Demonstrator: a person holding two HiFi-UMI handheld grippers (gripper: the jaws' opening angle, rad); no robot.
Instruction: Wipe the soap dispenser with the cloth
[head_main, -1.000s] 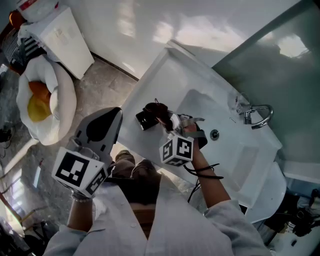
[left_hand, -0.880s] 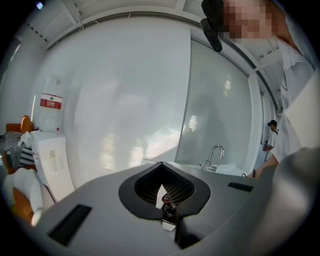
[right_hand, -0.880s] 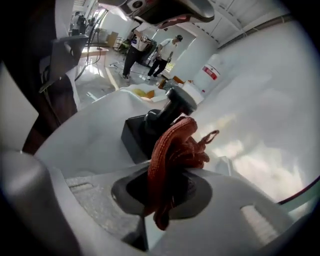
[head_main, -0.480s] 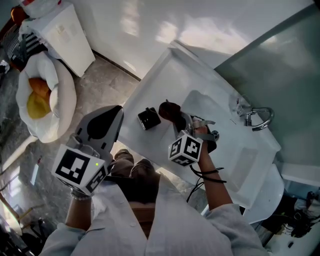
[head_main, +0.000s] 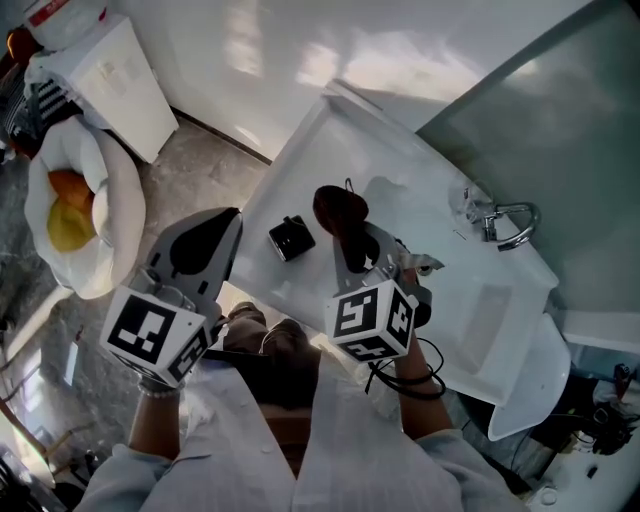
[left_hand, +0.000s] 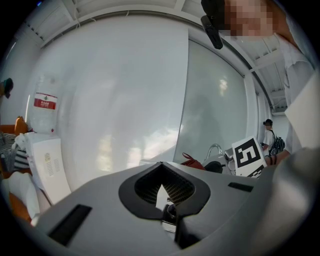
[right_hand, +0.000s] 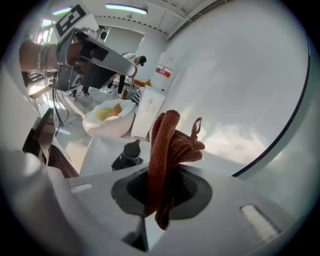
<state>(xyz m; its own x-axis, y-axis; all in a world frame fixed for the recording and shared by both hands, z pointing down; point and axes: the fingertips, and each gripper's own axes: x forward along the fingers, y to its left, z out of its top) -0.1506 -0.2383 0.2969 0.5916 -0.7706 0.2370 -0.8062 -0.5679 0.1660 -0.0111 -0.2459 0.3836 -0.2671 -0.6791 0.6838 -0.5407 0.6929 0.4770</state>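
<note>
1. Where the head view begins at its left edge, one white bag (head_main: 105, 215) lies open on the floor. Two things show inside it, one orange and one yellow, too blurred to name.
2. One white box (head_main: 115, 75) stands in the upper left corner. Its top is cut off by the frame, and its label is too small to read.
3. One left gripper (head_main: 212, 225) hangs at lower left, off the counter's edge. In its own view the left gripper (left_hand: 161, 164) has its jaws together at the tips with nothing between them. One marker cube (head_main: 152, 336) sits behind it, near the person's hand.
4. One black dispenser (head_main: 291, 238) stands near the centre, on the white counter (head_main: 300, 160) left of the basin (head_main: 450, 250). It is just beside the cloth and apart from it. In the right gripper view the dispenser (right_hand: 129, 154) shows at centre left, and its base is hidden behind the gripper's grey body.
5. One red-brown cloth (head_main: 339, 209) is bunched just right of the dispenser, above the basin's left rim. In the right gripper view the cloth (right_hand: 169, 142) stands up in folds and its lower end is lost inside the jaws. The left gripper view shows only a sliver of the cloth (left_hand: 192, 161).
6. One right gripper (head_main: 352, 243) is clamped on that cloth. Its own view shows the right gripper (right_hand: 159, 186) with its jaws pressed on the folds. A second cube (head_main: 372, 318) covers most of the hand.
7. One tap (head_main: 508, 222) stands at the right, its base hard to make out.
</note>
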